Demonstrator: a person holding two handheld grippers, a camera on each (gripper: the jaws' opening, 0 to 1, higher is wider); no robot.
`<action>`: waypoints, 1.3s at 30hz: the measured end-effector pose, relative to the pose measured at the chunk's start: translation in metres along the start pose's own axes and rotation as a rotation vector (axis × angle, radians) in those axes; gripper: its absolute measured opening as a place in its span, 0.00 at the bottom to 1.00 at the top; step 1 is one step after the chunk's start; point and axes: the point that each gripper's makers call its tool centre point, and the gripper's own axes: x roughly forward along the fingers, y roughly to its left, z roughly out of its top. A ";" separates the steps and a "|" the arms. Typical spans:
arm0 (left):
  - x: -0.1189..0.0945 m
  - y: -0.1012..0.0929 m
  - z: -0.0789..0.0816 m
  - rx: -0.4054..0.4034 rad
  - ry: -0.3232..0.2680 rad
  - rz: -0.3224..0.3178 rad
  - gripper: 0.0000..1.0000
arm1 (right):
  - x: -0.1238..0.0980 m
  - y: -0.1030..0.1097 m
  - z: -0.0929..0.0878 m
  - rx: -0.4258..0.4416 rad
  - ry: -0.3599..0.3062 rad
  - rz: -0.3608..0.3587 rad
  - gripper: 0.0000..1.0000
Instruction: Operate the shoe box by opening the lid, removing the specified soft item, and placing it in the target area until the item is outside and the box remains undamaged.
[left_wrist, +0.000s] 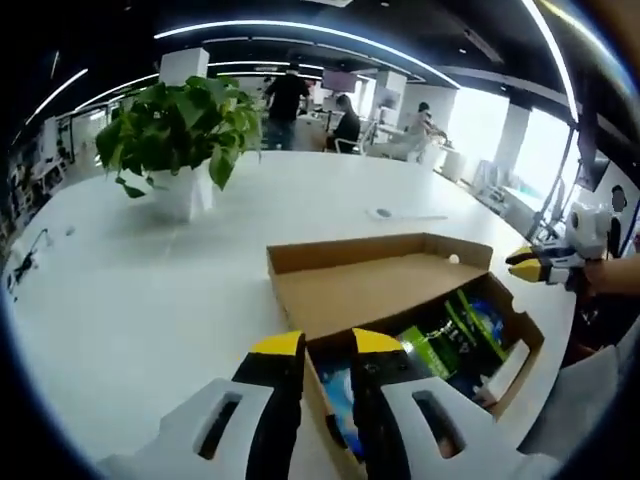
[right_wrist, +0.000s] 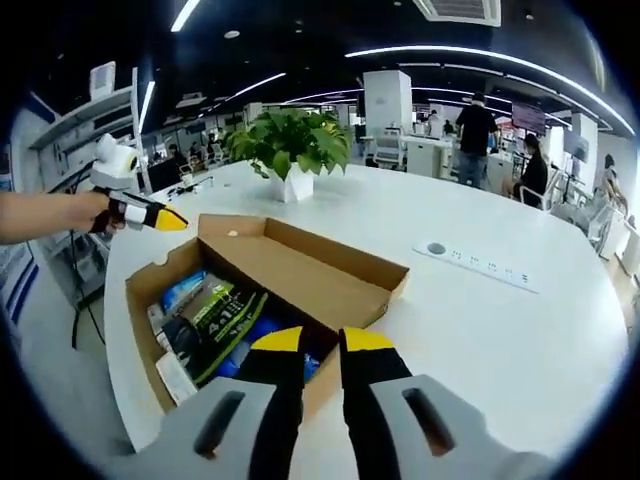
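1. Left gripper (left_wrist: 327, 345) sits over the shoe box (left_wrist: 400, 300) near wall, jaws slightly apart and holding nothing — the wall edge runs up between them.
2. Right gripper (right_wrist: 320, 340) hovers at the box's opposite wall, jaws parted, empty.
3. Lid (right_wrist: 300, 262) is already folded back flat. The soft item is probably one of the green and blue packets (right_wrist: 215, 315) inside; which one, I cannot tell.
4. Judgement: pinch the packet only, lift straight up, keep the jaws off the cardboard walls.
5. Table (right_wrist: 500, 330) beyond the box is bare — room to set down. Plant (right_wrist: 290, 145) stands well apart, past the lid.
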 end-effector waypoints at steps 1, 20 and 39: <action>-0.001 -0.002 -0.001 0.000 0.001 -0.002 0.17 | -0.001 0.004 0.000 -0.004 0.001 0.008 0.13; -0.023 -0.048 -0.020 0.067 0.031 -0.058 0.30 | 0.022 0.057 -0.017 -0.037 0.130 0.130 0.20; -0.039 -0.058 -0.025 0.065 0.009 -0.064 0.32 | 0.053 0.077 -0.037 -0.015 0.265 0.182 0.24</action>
